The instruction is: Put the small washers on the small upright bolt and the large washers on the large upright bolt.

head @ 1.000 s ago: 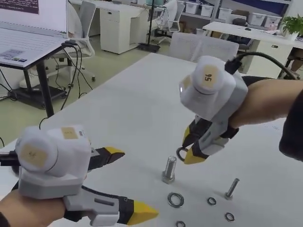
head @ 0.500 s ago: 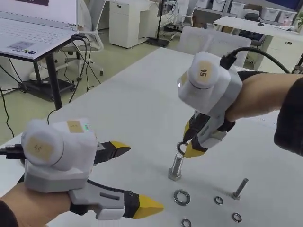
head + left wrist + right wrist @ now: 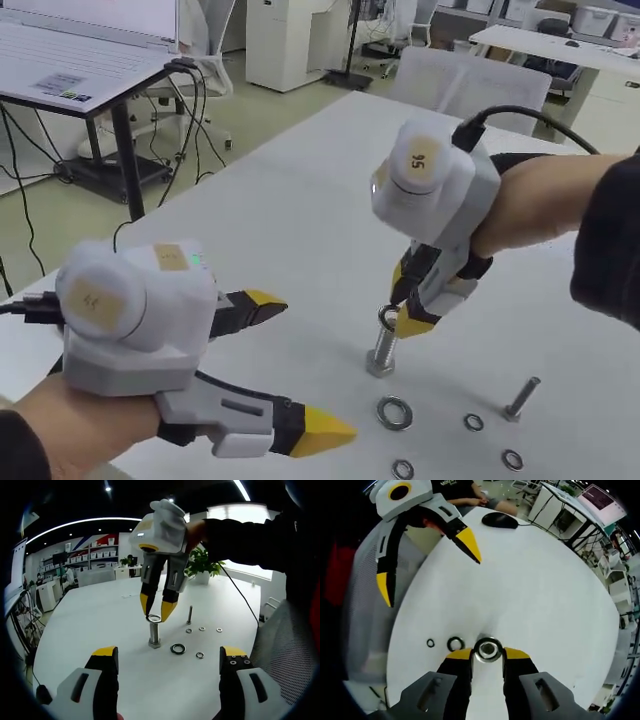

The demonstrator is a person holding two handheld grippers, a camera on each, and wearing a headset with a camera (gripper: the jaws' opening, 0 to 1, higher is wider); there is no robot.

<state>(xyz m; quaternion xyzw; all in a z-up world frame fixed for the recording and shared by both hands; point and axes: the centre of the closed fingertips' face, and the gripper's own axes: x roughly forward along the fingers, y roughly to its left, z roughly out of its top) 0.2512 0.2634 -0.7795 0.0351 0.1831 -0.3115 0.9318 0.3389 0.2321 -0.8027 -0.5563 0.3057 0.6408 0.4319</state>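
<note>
The large upright bolt (image 3: 381, 352) stands on the white table (image 3: 290, 210). My right gripper (image 3: 400, 312) is shut on a large washer (image 3: 387, 318), held flat at the bolt's top end. In the right gripper view the washer (image 3: 487, 649) sits between the yellow tips of the right gripper (image 3: 488, 653). The left gripper view shows the washer (image 3: 154, 618) just above the bolt (image 3: 154, 636). A second large washer (image 3: 394, 411) lies flat nearby. The small bolt (image 3: 522, 397) stands tilted to the right, with small washers (image 3: 473, 422) around it. My left gripper (image 3: 297, 368) hovers open at the lower left, holding nothing.
A laptop (image 3: 80, 50) sits on a side desk past the table's left edge, with cables (image 3: 190, 110) hanging down. A chair (image 3: 465, 85) stands at the far end. A black mouse (image 3: 500, 520) lies on the table beyond my left gripper (image 3: 430, 545).
My right gripper has carried the large washer down and left until it is over the large bolt's top. The left gripper stays open and in place. The head camera has shifted.
</note>
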